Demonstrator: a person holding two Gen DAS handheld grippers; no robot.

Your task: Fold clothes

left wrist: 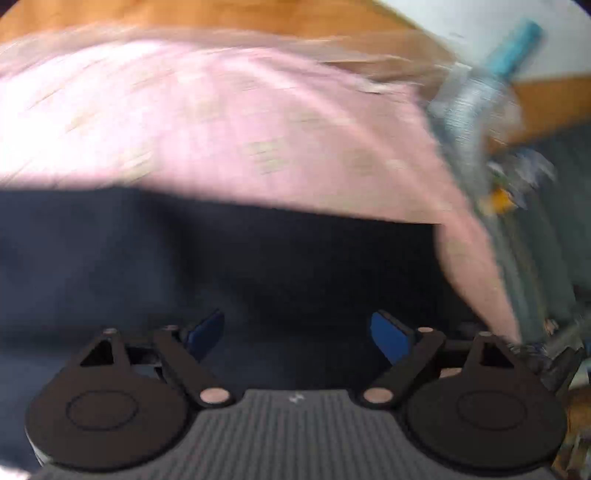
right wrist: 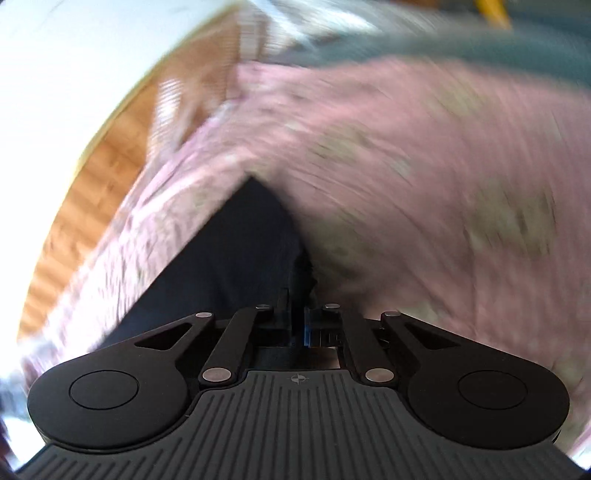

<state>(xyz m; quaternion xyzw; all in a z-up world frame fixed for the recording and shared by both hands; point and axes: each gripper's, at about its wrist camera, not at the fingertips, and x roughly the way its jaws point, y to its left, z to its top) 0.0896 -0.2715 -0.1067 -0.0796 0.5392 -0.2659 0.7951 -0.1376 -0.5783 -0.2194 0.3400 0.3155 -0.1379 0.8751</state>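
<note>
A dark navy garment (left wrist: 221,266) lies spread on a pink patterned sheet (left wrist: 229,122). My left gripper (left wrist: 297,334) hovers low over the garment, open, its blue pads (left wrist: 388,336) wide apart with nothing between them. In the right wrist view the same navy garment (right wrist: 229,258) runs up from my right gripper (right wrist: 299,317), which is shut on a fold of the cloth at its edge. The pink sheet (right wrist: 424,192) fills the space beyond. Both views are motion-blurred.
A wooden floor (left wrist: 207,14) shows past the pink sheet, with a pale wall (right wrist: 66,59) beside it. At the right of the left wrist view stand a blurred clear bottle with a teal cap (left wrist: 476,92) and some small clutter (left wrist: 517,181) on a grey-green surface.
</note>
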